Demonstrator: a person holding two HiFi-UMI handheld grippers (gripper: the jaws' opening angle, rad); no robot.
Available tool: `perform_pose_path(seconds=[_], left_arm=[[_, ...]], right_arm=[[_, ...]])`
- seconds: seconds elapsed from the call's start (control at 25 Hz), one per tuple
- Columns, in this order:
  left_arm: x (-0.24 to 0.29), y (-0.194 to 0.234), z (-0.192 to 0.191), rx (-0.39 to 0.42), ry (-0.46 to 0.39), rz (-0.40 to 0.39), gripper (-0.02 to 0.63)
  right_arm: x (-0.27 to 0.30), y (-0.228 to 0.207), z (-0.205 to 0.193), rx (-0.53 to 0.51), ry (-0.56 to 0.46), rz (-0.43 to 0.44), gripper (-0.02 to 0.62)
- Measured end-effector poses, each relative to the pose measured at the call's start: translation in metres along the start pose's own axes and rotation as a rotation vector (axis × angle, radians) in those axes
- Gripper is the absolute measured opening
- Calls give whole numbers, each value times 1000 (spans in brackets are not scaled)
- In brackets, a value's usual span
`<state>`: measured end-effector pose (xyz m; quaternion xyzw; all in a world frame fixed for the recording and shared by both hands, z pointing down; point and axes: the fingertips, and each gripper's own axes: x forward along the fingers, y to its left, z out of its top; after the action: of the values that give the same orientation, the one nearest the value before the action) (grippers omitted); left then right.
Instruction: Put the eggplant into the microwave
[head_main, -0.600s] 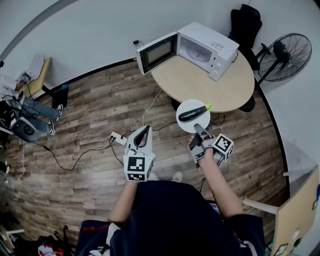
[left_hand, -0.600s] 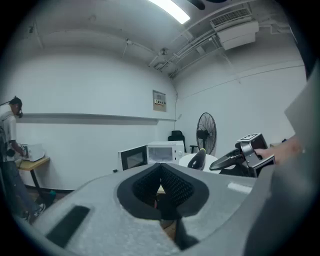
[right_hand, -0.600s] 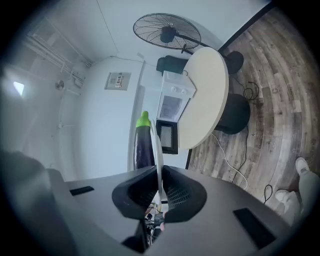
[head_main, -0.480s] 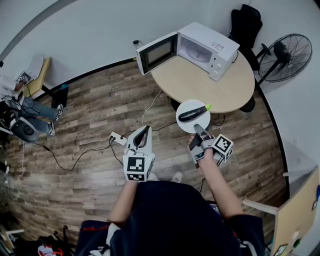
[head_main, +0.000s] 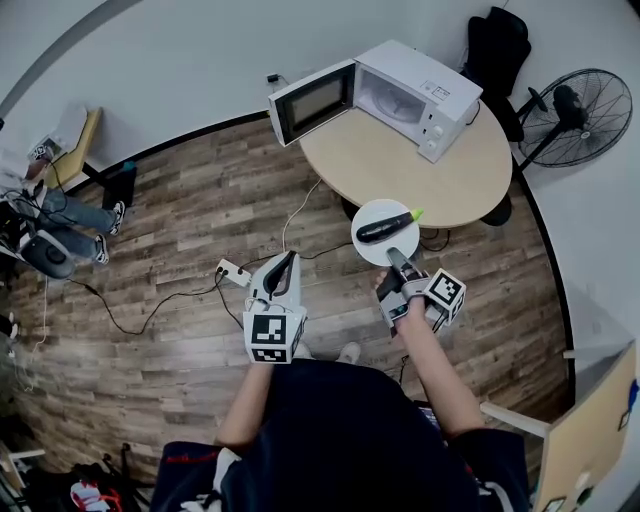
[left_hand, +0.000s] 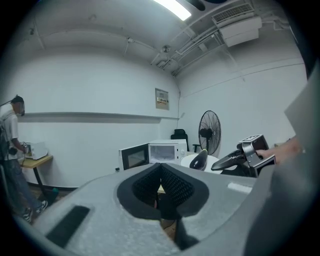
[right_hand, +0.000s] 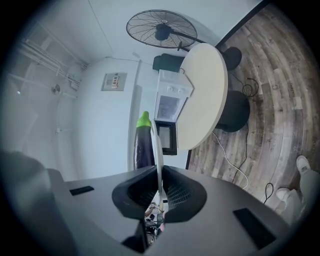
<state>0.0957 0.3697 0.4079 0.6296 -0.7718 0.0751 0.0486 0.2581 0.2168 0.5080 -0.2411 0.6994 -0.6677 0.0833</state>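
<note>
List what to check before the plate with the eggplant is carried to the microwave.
1. Grip: the right hand-held gripper is shut on the rim of the plate: ok.
2. Load: the eggplant lies on the plate: ok.
3. Access: the door of the microwave stands open: ok.
4. Space inside the microwave: looks bare, but only part shows: cannot tell.
5. Free hand: the left hand-held gripper is shut with nothing in it: ok.
6. Way ahead: a cable lies across the floor before the table: not ok, likely a trip risk.
</note>
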Motion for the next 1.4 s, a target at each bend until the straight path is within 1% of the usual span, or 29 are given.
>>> perform_pose_path(seconds=[0.2, 0.36, 0.6, 0.84, 1.0, 1.4], left_arm=[[9, -15, -1, 4, -5, 16, 17], [15, -27, -5, 5, 6, 20, 17], [21, -27, -7, 6, 20, 24, 17], [46, -15, -12, -9, 35, 19, 17], [71, -2, -12, -3, 30, 3, 17], [151, 55, 5, -1, 32, -33, 17]], right_arm=[[0, -7, 15, 5, 18, 10, 26], [1, -9, 27, 9, 27, 14, 26], [7, -10, 33, 15, 35, 14, 26], [32, -14, 39, 14, 48, -8, 26], [55, -14, 47, 28, 41, -13, 26], [145, 7, 71, 41, 18, -17, 26]])
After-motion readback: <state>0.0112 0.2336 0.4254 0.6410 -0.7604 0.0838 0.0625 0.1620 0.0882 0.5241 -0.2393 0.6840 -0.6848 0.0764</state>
